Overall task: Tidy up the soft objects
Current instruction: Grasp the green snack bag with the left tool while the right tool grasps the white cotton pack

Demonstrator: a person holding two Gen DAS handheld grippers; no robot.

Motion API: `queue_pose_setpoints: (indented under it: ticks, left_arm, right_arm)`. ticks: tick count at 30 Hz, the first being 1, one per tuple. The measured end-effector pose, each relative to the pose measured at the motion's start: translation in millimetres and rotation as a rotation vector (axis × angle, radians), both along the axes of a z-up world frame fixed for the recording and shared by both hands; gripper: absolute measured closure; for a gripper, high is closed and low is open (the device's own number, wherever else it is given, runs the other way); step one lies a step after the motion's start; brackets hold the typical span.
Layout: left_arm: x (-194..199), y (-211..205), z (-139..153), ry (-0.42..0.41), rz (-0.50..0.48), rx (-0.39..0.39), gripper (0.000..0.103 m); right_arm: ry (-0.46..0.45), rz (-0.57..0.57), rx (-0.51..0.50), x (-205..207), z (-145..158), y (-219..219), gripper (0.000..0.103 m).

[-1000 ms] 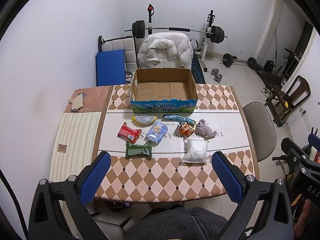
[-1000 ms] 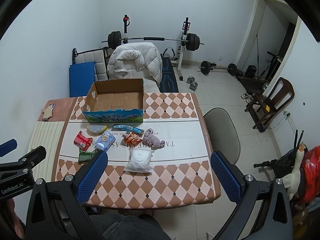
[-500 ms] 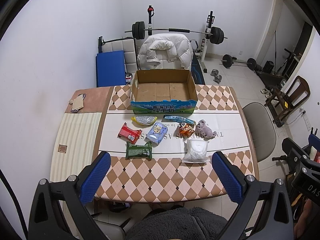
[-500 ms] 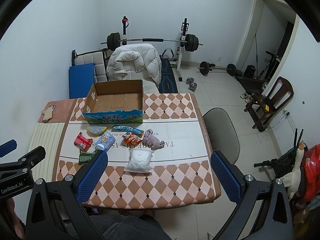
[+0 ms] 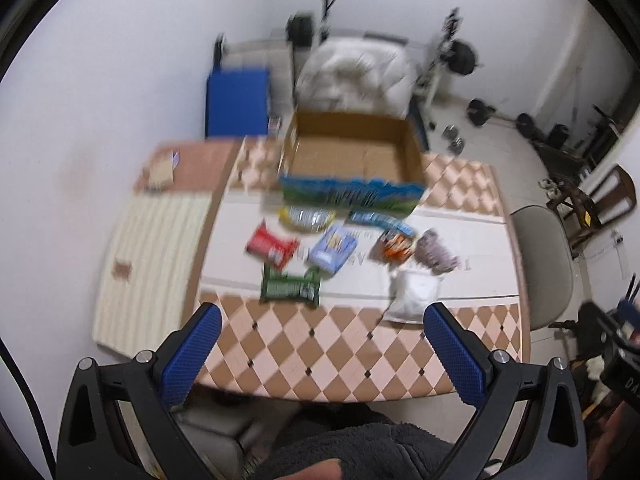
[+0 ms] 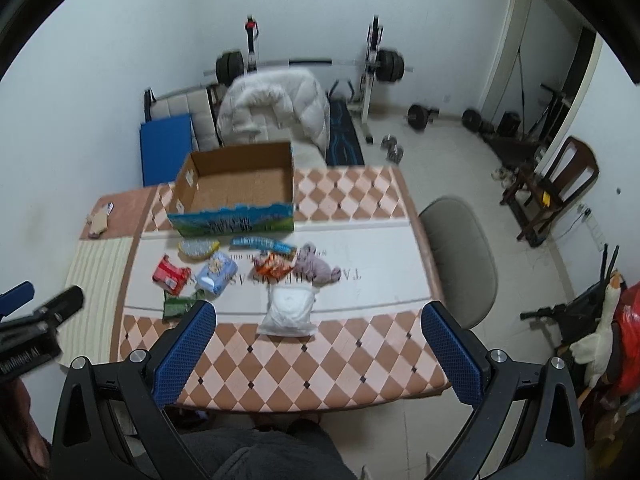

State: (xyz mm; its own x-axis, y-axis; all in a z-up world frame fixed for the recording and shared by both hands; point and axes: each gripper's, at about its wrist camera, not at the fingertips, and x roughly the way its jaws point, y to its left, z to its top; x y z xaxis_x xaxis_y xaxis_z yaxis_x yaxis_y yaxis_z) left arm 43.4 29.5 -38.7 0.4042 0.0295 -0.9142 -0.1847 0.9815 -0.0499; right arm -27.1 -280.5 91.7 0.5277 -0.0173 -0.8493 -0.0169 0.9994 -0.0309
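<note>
Checkered surface (image 6: 304, 364) below both grippers, left gripper (image 5: 320, 352) and right gripper (image 6: 318, 348) each with fingers spread wide and empty, white pouch (image 6: 289, 312) nearest, green packet (image 5: 290, 288), red packet (image 5: 270, 245), grey plush (image 6: 316, 269) farther, open cardboard box (image 6: 236, 188) farthest.

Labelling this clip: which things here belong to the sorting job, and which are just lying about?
Job:
cardboard box
grey plush toy
white soft pack
red packet
green packet

Lying about:
white puffer jacket
barbell rack
blue mat
</note>
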Motion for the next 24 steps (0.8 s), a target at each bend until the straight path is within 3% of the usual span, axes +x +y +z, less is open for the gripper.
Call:
queue_pose_setpoints:
  ticks: [4, 6, 7, 11, 13, 21, 23, 24]
  left_arm:
    - [40, 54, -84, 0.197, 0.118, -0.078, 0.000]
    - [47, 75, -128, 0.285, 0.181, -0.163, 0.000]
    - [55, 90, -156, 0.343, 0.230, -0.251, 0.003]
    - [69, 114, -230, 0.469, 0.385, -0.453, 0.012]
    - [80, 119, -266, 0.521, 0.453, -0.534, 0.025]
    - [114, 126, -372, 0.647, 0.685, -0.788, 0.025]
    - [117, 126, -386, 0.658, 0.724, -0.794, 0.025]
    - [118, 126, -390, 0.666, 0.729, -0.772, 0.035]
  right_arm:
    - [0.154, -0.001, 0.043, 50, -73, 1, 0.000]
    - [0.229, -0.003, 0.068, 77, -116, 3, 0.000]
    - [0.257, -0.010, 0.066, 80, -145, 3, 0.000]
    - [0.389, -0.044, 0.060, 111, -235, 6, 0.000]
    - [0.439, -0.069, 0.065, 125, -275, 9, 0.000]
    - [0.541, -0.160, 0.063, 171, -365, 16, 0.000]
    - [0.571, -0.168, 0.067, 177, -375, 18, 0.000]
    - [0.585, -0.167, 0.071, 180, -381, 19, 0.000]
